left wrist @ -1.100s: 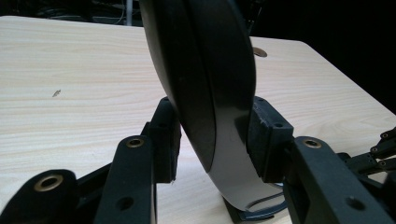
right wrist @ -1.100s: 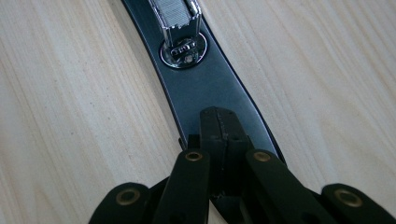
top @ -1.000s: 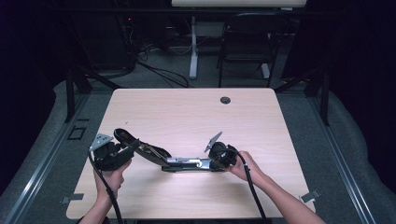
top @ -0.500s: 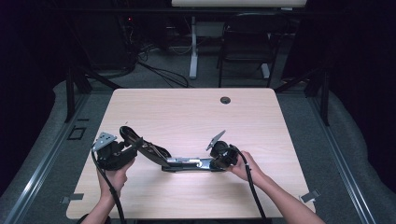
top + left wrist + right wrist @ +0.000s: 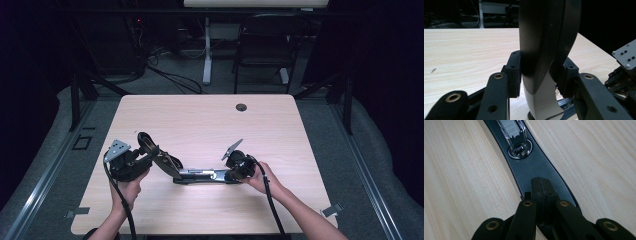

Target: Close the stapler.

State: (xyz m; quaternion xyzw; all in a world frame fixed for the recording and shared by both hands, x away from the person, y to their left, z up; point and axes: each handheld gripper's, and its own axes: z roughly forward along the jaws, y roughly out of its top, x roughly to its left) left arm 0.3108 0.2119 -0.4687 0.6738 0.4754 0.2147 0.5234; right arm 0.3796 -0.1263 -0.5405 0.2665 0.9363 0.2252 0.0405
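Observation:
A black stapler lies swung open on the wooden table [image 5: 200,120]. Its base [image 5: 202,175] is flat on the top, and its upper arm [image 5: 162,157] slants up to the left. My left gripper [image 5: 150,150] is shut on that upper arm. In the left gripper view the pads [image 5: 515,72] squeeze the black-and-white arm [image 5: 544,50] from both sides. My right gripper [image 5: 231,175] is shut, its tips down on the base's right end. In the right gripper view the closed jaws [image 5: 541,190] rest on the dark base [image 5: 534,170], beyond which the staple channel [image 5: 511,127] shows.
A small round cable grommet [image 5: 241,107] sits near the table's far edge. Behind the table stand a chair [image 5: 262,45] and a desk leg [image 5: 206,55] with cables on the floor. Both forearms come in from the near edge.

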